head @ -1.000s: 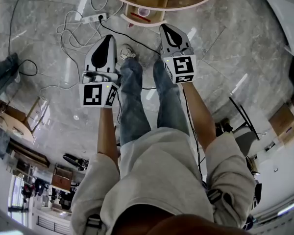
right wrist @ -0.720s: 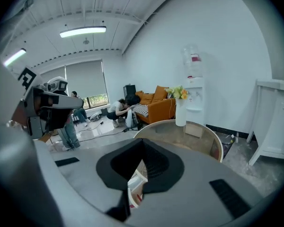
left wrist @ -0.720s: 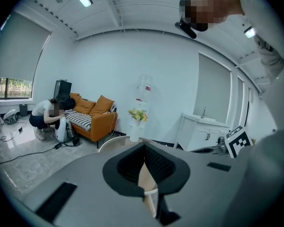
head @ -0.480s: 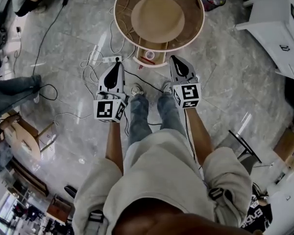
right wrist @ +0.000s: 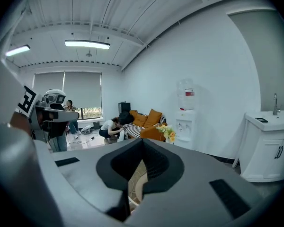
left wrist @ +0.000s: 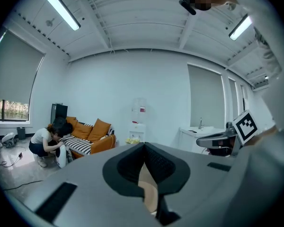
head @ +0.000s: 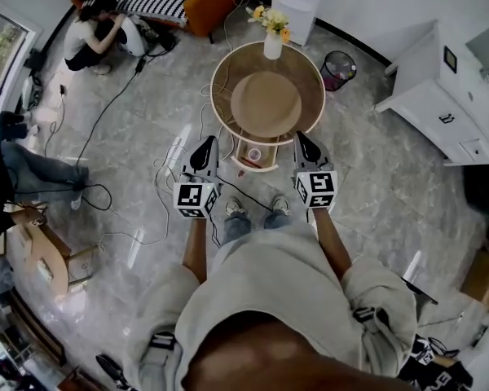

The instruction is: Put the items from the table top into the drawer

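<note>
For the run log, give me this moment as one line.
left tool: shut, empty | right tool: shut, empty | vase: on round table | drawer: open

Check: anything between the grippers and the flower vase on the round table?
Nothing visible. Left gripper and right gripper, both shut and empty, hang at the near rim of the table; the vase stands at its far edge, bare tabletop between. The open drawer sits between the grippers.
</note>
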